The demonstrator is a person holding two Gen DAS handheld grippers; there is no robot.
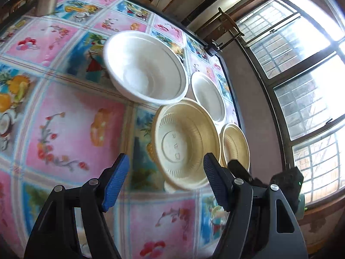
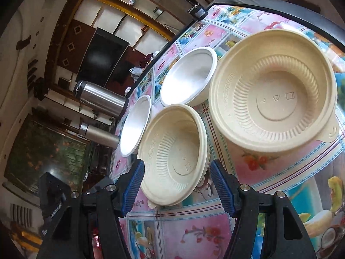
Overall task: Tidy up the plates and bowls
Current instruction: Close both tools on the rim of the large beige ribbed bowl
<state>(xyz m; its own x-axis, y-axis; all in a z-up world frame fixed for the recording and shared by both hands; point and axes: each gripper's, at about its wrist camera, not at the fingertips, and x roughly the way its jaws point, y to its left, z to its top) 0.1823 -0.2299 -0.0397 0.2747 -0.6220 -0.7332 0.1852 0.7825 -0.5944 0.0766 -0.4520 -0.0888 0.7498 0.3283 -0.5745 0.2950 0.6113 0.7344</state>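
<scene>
1. Both sets of tongs are wide open and hold nothing: the left tongs point(image 1: 166, 181) hover before a tan bowl point(image 1: 185, 144), the right tongs point(image 2: 177, 187) flank another tan bowl point(image 2: 172, 155) without clearly touching it.
2. Four bowls stand apart on the bench point(image 2: 194, 233), none stacked, so sorting looks barely begun.
3. Farther off sit two white bowls point(image 2: 189, 77), then steel flasks point(image 2: 99, 97).

Cream bowls point(image 2: 272, 99) matt ribbed plastic; white bowls point(image 1: 146, 69) smooth; tablecloth point(image 1: 71, 116) glossy; flasks point(image 2: 99, 98) brushed metal
</scene>
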